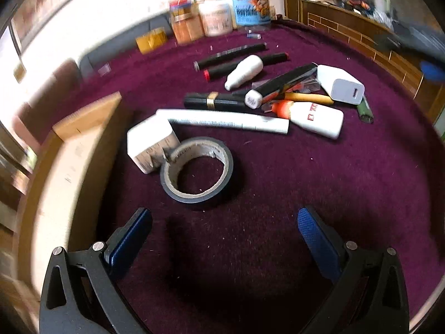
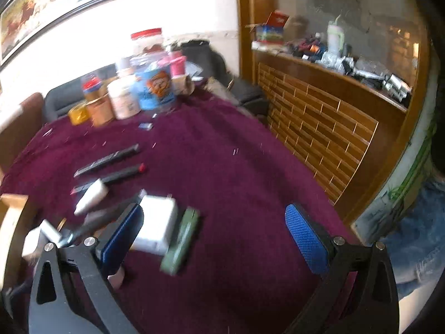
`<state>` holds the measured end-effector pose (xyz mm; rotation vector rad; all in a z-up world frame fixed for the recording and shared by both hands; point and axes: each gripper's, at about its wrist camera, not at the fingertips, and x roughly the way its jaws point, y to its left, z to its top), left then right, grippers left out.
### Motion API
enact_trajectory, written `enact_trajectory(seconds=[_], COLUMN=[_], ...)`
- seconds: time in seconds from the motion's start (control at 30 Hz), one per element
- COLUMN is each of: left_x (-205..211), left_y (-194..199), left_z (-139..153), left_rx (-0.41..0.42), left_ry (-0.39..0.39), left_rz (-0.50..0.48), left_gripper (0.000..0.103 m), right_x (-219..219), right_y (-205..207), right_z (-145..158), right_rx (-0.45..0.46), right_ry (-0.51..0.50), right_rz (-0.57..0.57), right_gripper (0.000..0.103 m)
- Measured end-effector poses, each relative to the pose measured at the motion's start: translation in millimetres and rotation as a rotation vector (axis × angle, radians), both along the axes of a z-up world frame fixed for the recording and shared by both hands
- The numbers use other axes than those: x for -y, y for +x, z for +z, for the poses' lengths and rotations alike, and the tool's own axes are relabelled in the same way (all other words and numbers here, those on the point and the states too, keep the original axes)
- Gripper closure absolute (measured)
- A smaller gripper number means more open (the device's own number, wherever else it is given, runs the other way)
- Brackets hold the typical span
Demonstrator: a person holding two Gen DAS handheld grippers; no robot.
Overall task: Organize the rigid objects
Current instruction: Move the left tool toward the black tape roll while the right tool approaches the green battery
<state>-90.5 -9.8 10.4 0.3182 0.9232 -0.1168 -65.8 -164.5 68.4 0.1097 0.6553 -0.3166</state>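
Left wrist view: left gripper point(image 1: 224, 224) at bottom centre, jaws spread wide, empty, above maroon cloth point(image 1: 306, 183). Tape roll point(image 1: 196, 171) at frame centre, touching white box point(image 1: 150, 146); clutter pile above; cardboard box point(image 1: 83, 139) at left.

Right wrist view: right gripper point(image 2: 214, 229) spread, empty; white charger point(image 2: 157, 225) and green lighter point(image 2: 180, 240) at lower left.

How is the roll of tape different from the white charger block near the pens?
The roll of tape is a dark hollow ring; the white charger block is a solid box with a port. The tape lies alone; the charger touches the pen pile. Both rest on the purple cloth.
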Motion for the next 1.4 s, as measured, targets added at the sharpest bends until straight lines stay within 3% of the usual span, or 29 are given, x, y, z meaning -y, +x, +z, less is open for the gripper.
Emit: enact_trajectory(seconds=[0.07,0.13,0.2,0.3,0.4,0.57,0.63,0.77,0.87,1.13,1.23,1.3,1.37,1.4], left_x=[8.6,8.7,-1.2,-26.2,-36.3,-17.2,-18.8,-37.6,-50.1,-66.4,-61.2,-57.8,-53.9,-56.8], left_y=[-9.2,-11.0,-5.4,14.3,14.9,5.1,7.7,13.4,28.3,71.4,90.6,105.9,116.6,117.2], left_z=[0.8,0.9,0.2,-4.4,-0.8,0.2,6.2,49.9,61.7,40.7,35.1,24.8,10.6,12.5], left_rx=[0.050,0.053,0.001,-0.138,-0.133,-0.154,-0.198,-0.072,-0.064,-0.125,-0.072,-0.082,-0.148,-0.139], left_ry=[0.070,0.071,-0.002,-0.191,-0.266,-0.125,-0.163,-0.229,-0.236,-0.294,-0.209,-0.165,-0.162,-0.197], left_rz=[-0.023,-0.044,-0.050,-0.007,0.005,-0.019,-0.030,-0.024,0.009,0.093,0.107,0.097,0.079,0.079], left_gripper=[0.001,0.001,0.001,0.001,0.001,0.001,0.004,0.005,0.005,0.005,0.005,0.005,0.006,0.006], right_x=[3.3,8.9,14.7,25.7,32.1,33.4,34.7,37.8,39.9,46.2,43.6,42.4,42.3,42.3], right_y=[8.3,16.4,13.6,9.3,-0.7,5.1,6.2,4.9,6.6,9.7,11.9,11.4,10.4,10.9], right_z=[-2.7,-9.7,-16.7,-17.9,-10.4,-13.7,-15.2,-16.2,-18.1,-23.7,-25.8,-25.1,-24.4,-24.6], right_rx=[0.020,0.032,0.050,0.063,0.121,0.098,0.090,0.095,0.086,0.062,0.047,0.049,0.054,0.053], right_ry=[-0.015,0.005,0.023,0.057,0.048,0.077,0.091,0.114,0.132,0.177,0.169,0.157,0.149,0.148], right_rz=[-0.016,-0.031,-0.048,-0.066,-0.085,-0.059,-0.055,-0.051,-0.044,-0.044,-0.033,-0.033,-0.038,-0.038], right_gripper=[0.001,0.001,0.001,0.001,0.001,0.001,0.001,0.001,0.001,0.001,0.001,0.001,0.001,0.001])
